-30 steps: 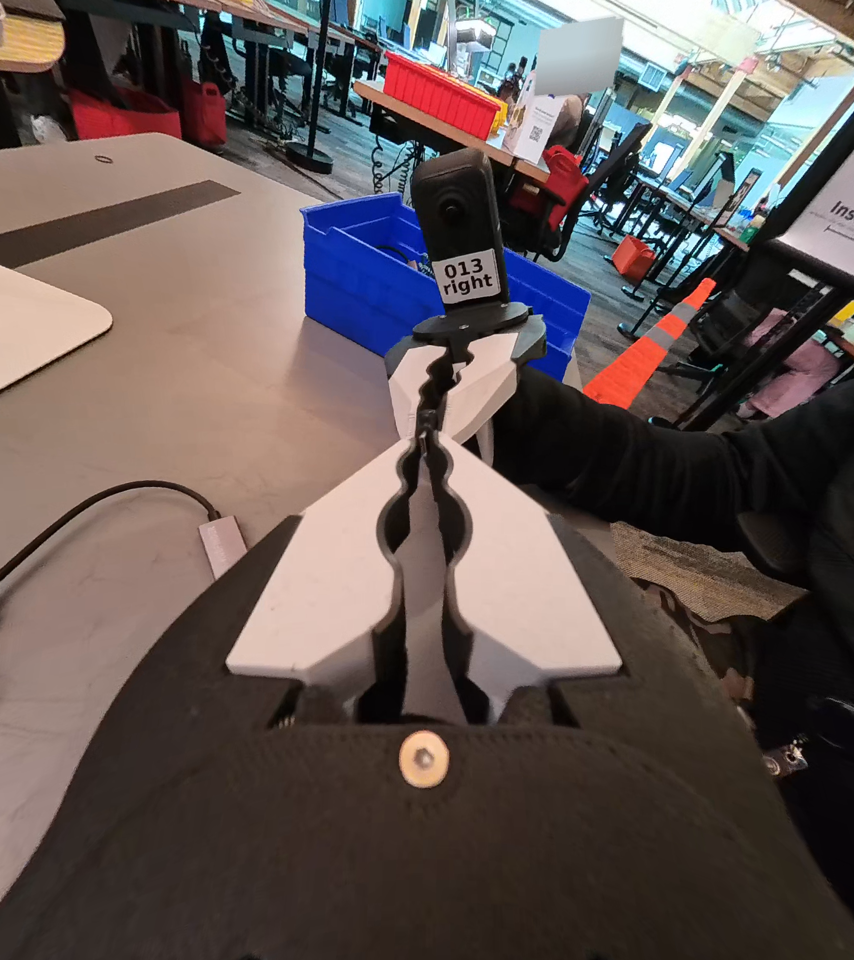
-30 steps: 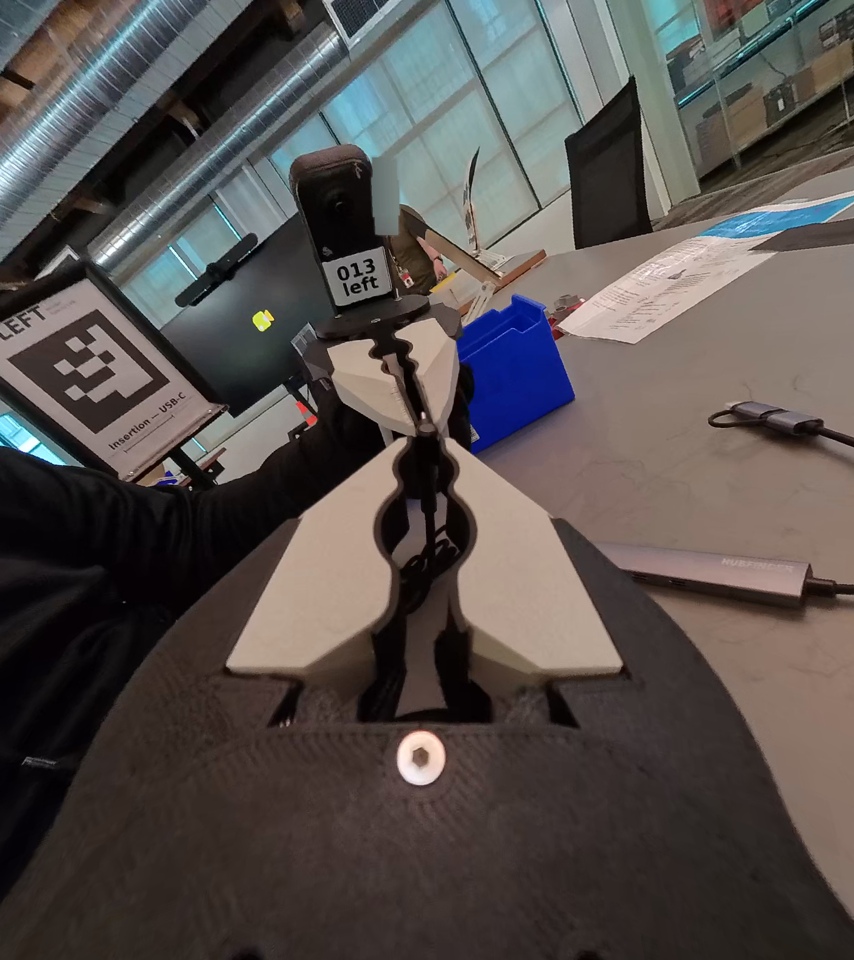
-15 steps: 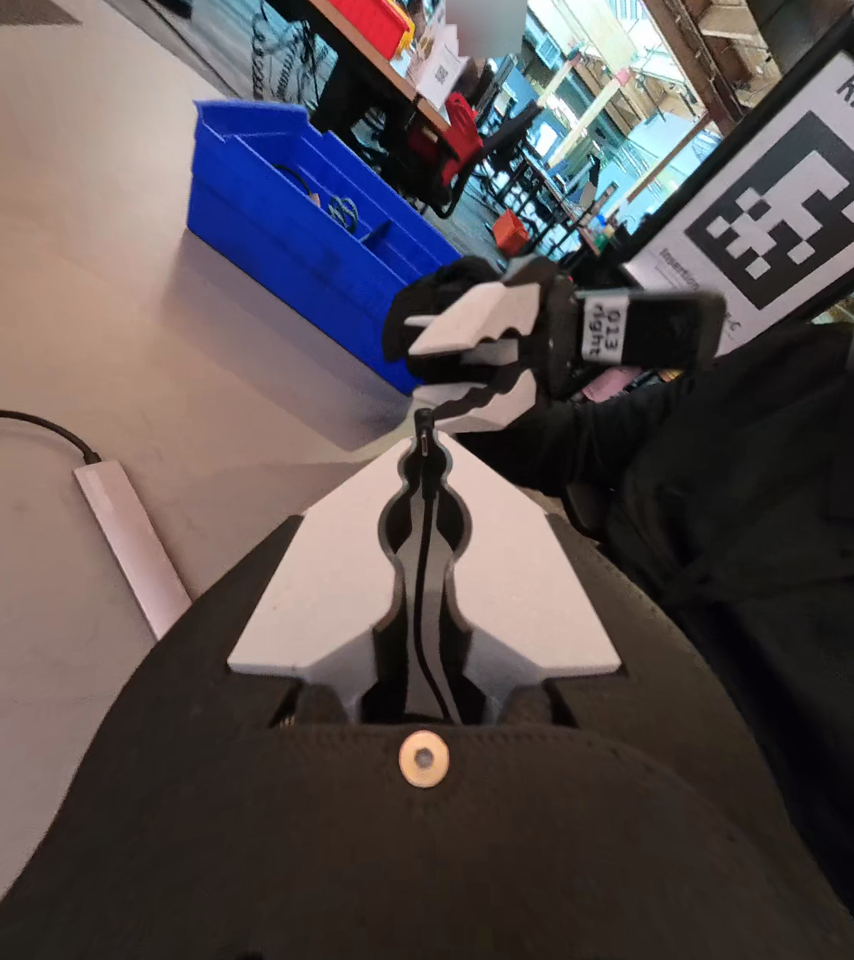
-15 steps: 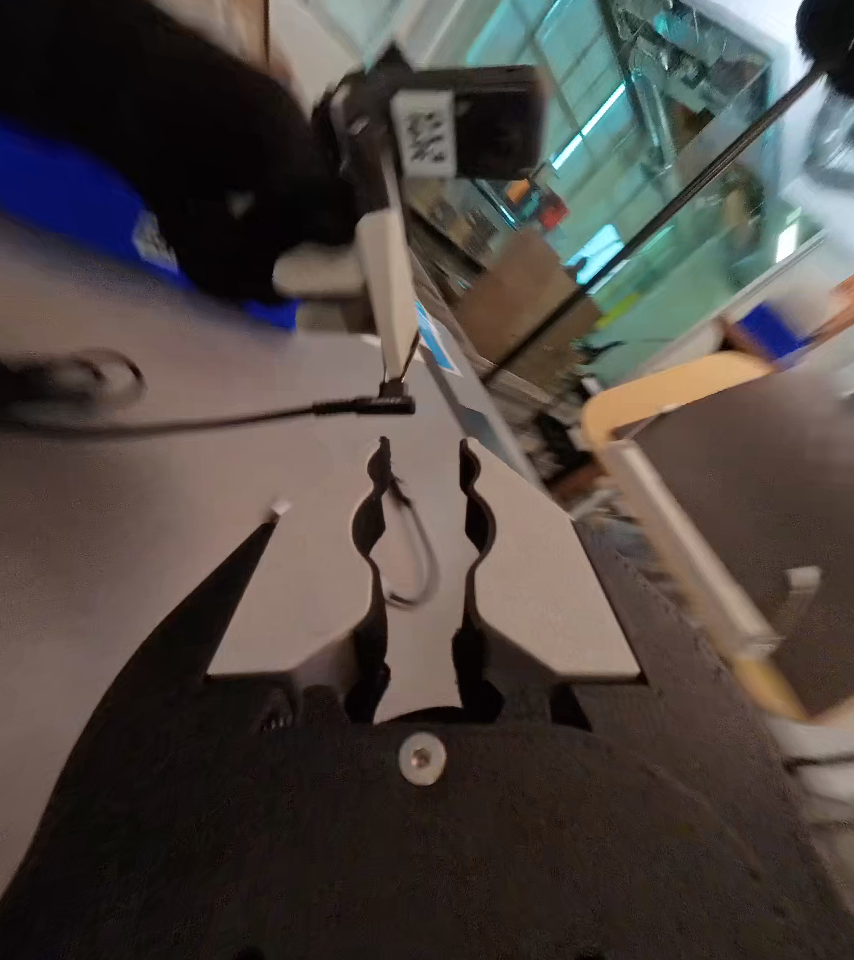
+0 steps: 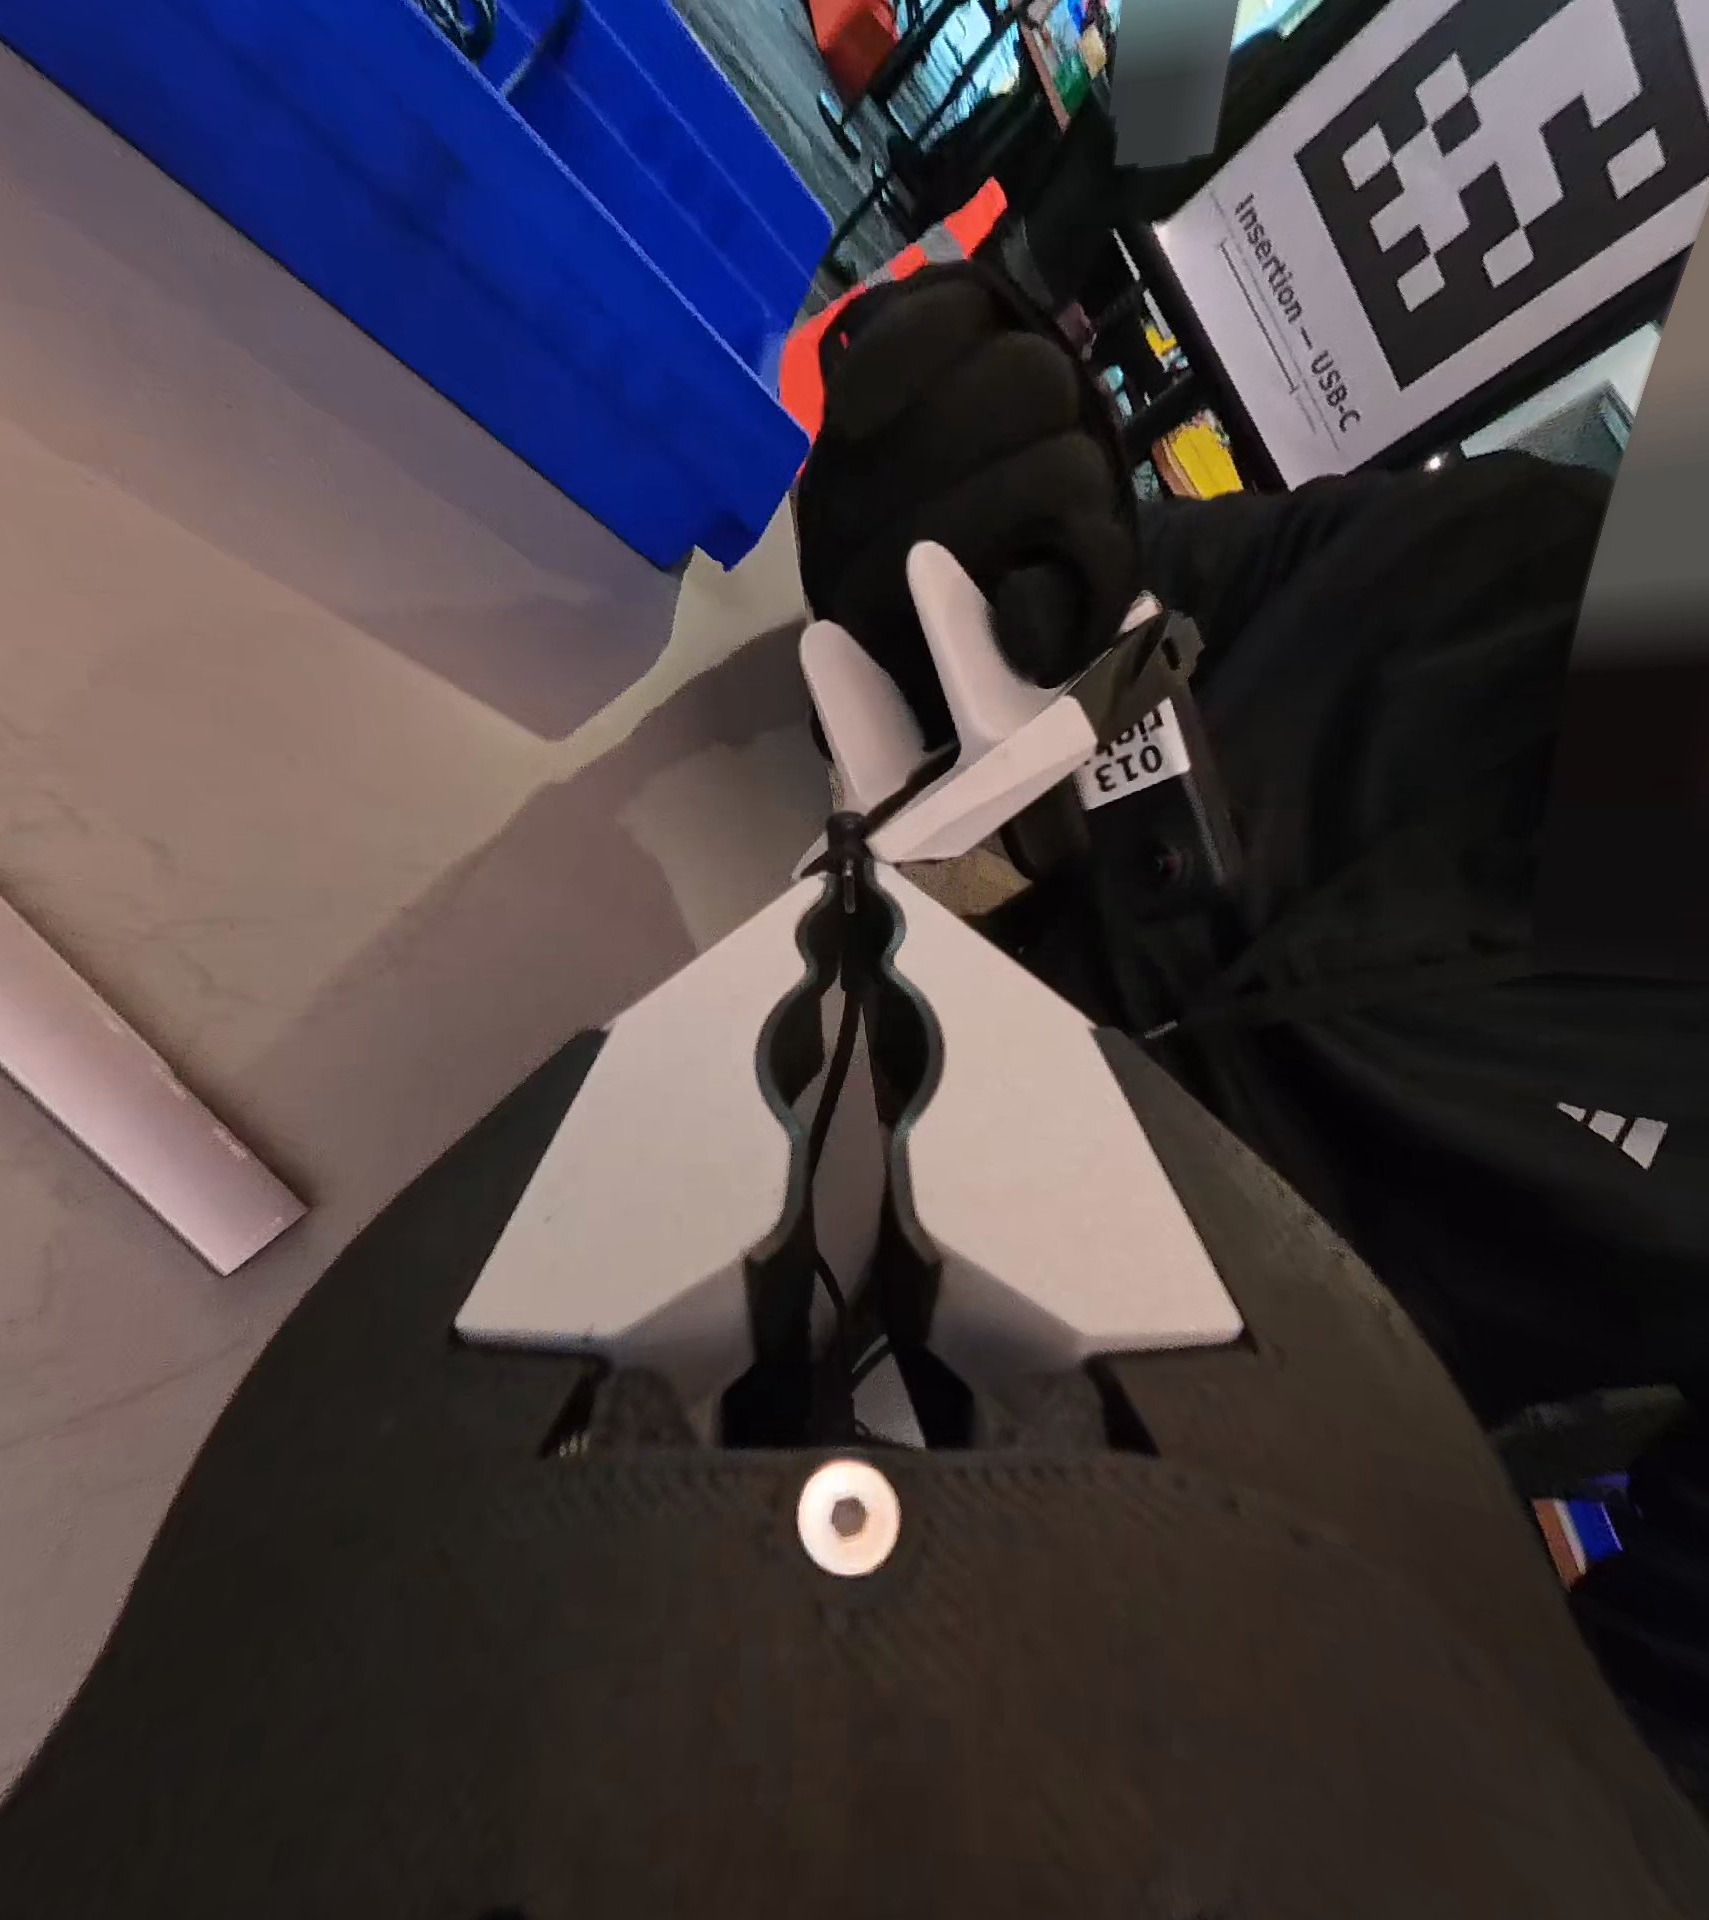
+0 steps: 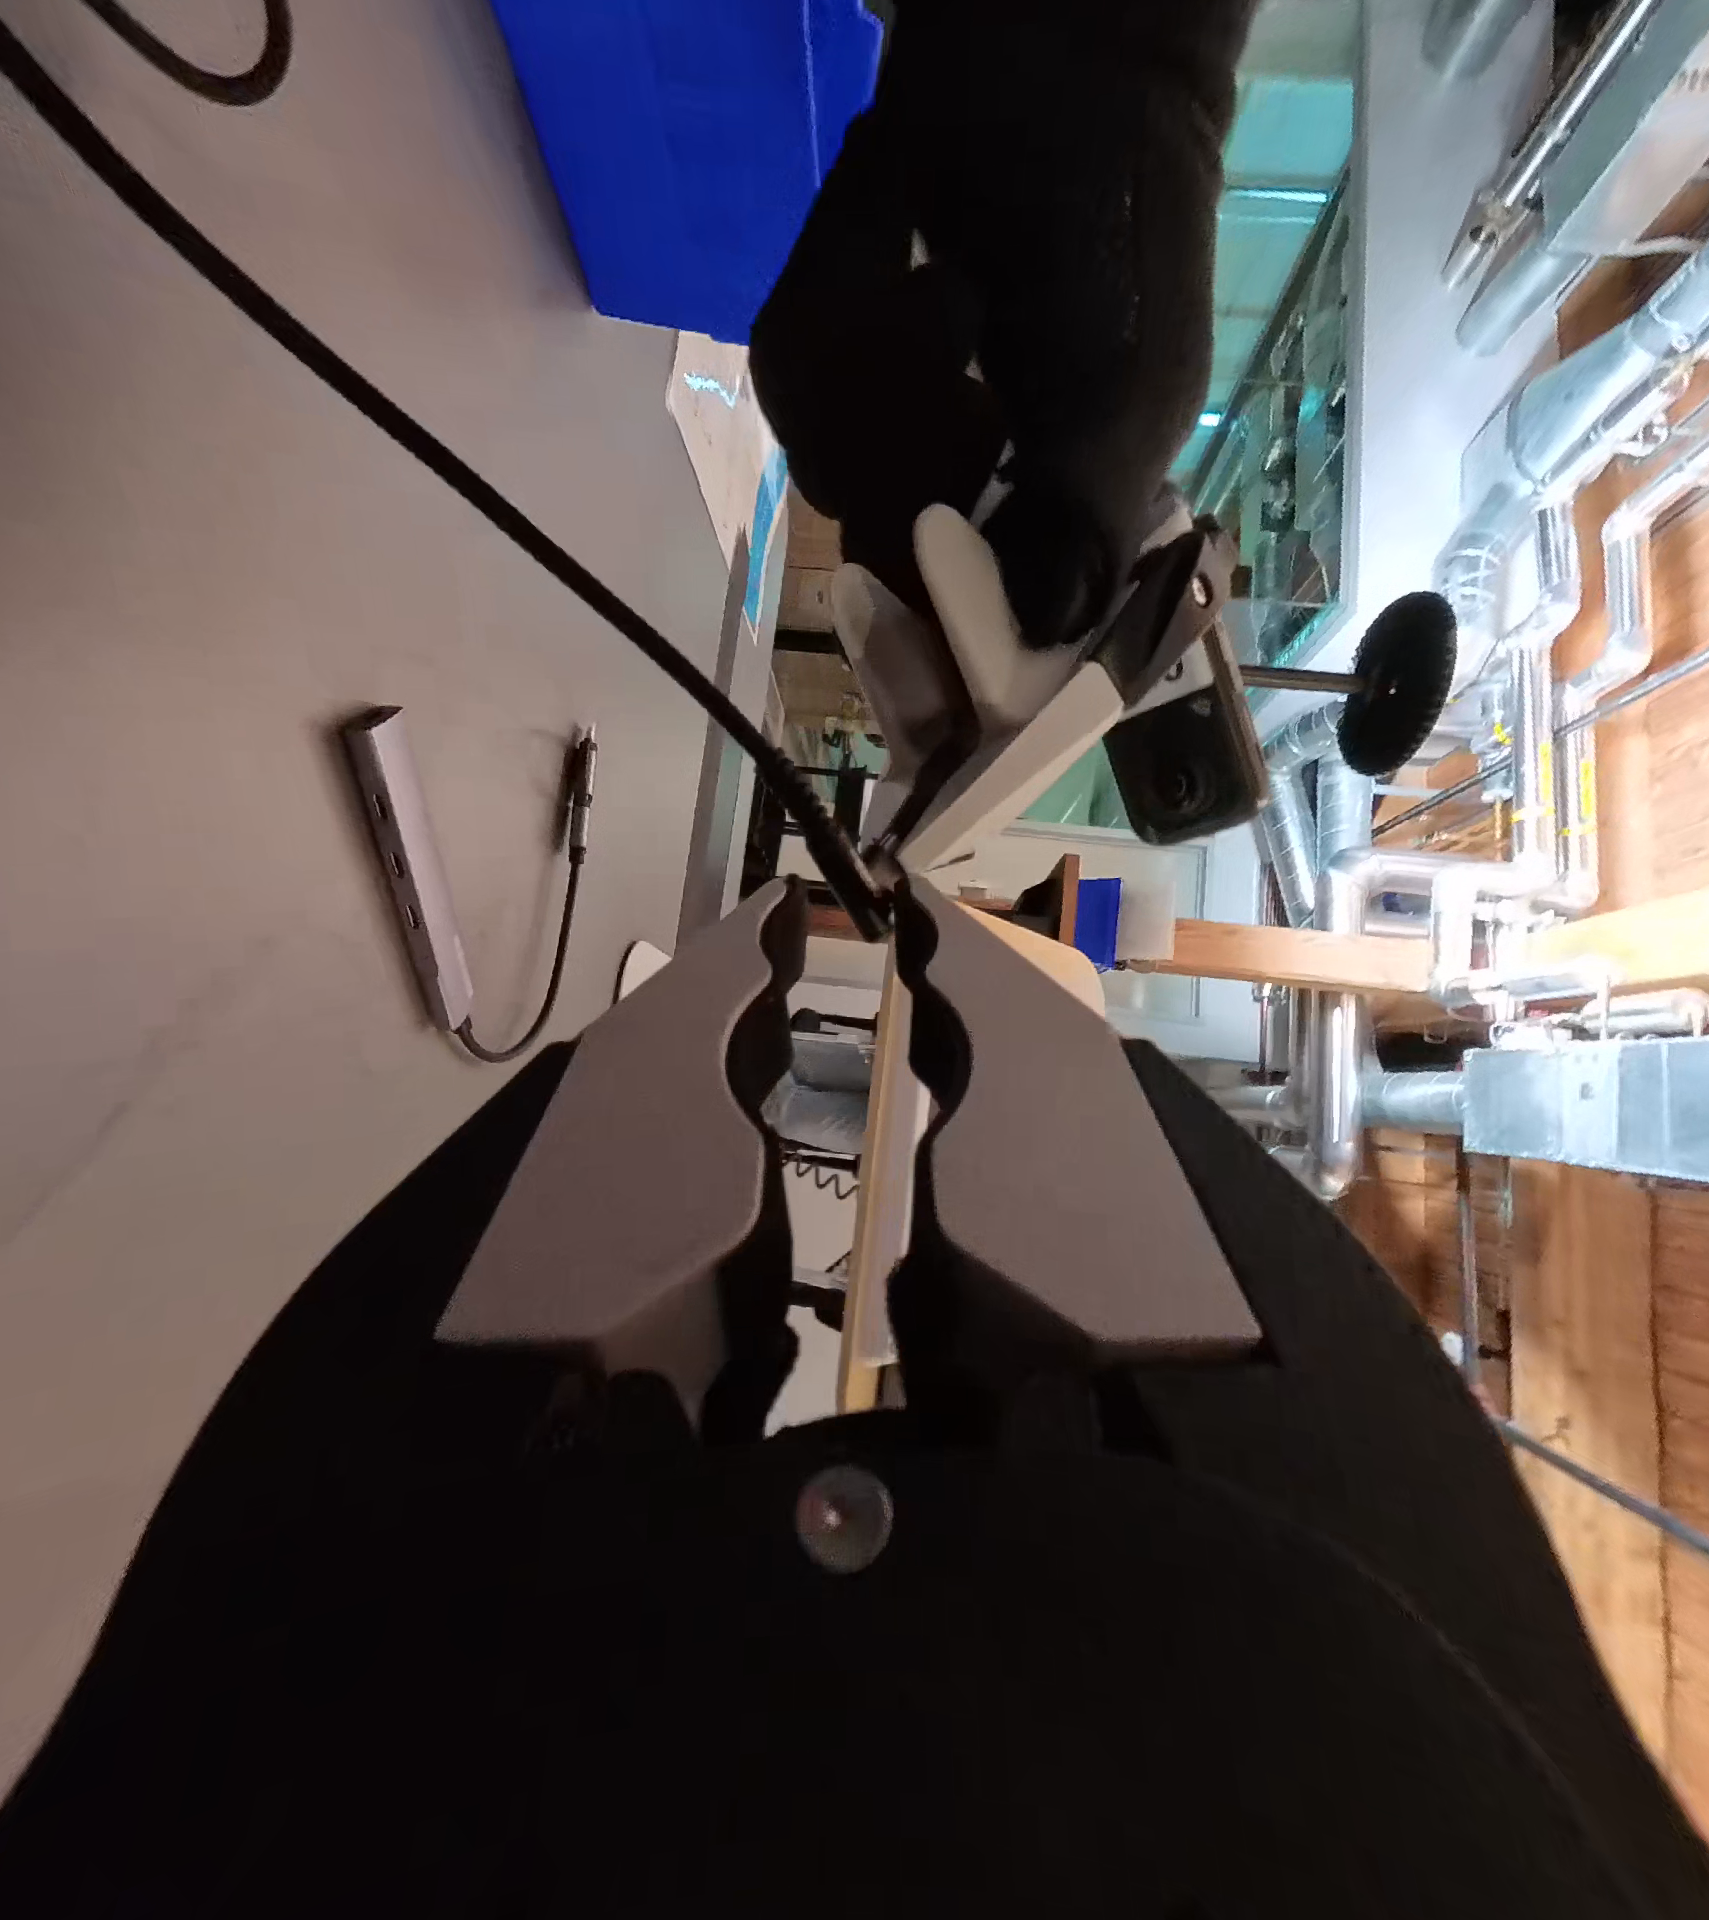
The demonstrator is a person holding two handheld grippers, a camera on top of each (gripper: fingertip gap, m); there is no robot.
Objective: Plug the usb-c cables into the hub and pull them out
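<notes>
My left gripper (image 5: 845,883) is shut on a black usb-c cable (image 5: 834,1049); the cable runs back between its fingers and the plug end pokes out at the tips. My right gripper (image 6: 842,894) is open around that plug (image 6: 855,899). The plug lies against one pad, with a gap to the other. The braided cable (image 6: 517,520) runs away up and left over the table. The two grippers meet tip to tip: the right one shows in the left wrist view (image 5: 881,831), the left one in the right wrist view (image 6: 897,842). The silver hub (image 6: 408,862) lies on the table, also in the left wrist view (image 5: 81,1060).
A blue bin (image 5: 414,208) stands on the grey table (image 5: 206,623) beyond the hub; it also shows in the right wrist view (image 6: 684,156). A second grey connector (image 6: 580,790) lies beside the hub. Gloved hands and black sleeves hold both grippers. A marker board (image 5: 1452,208) stands behind. My left and right fingertips are right by each other.
Both grippers have rolled and swung while staying tip to tip. My right gripper opened off the cable and has since narrowed around the plug. My left gripper stayed shut on the cable.
</notes>
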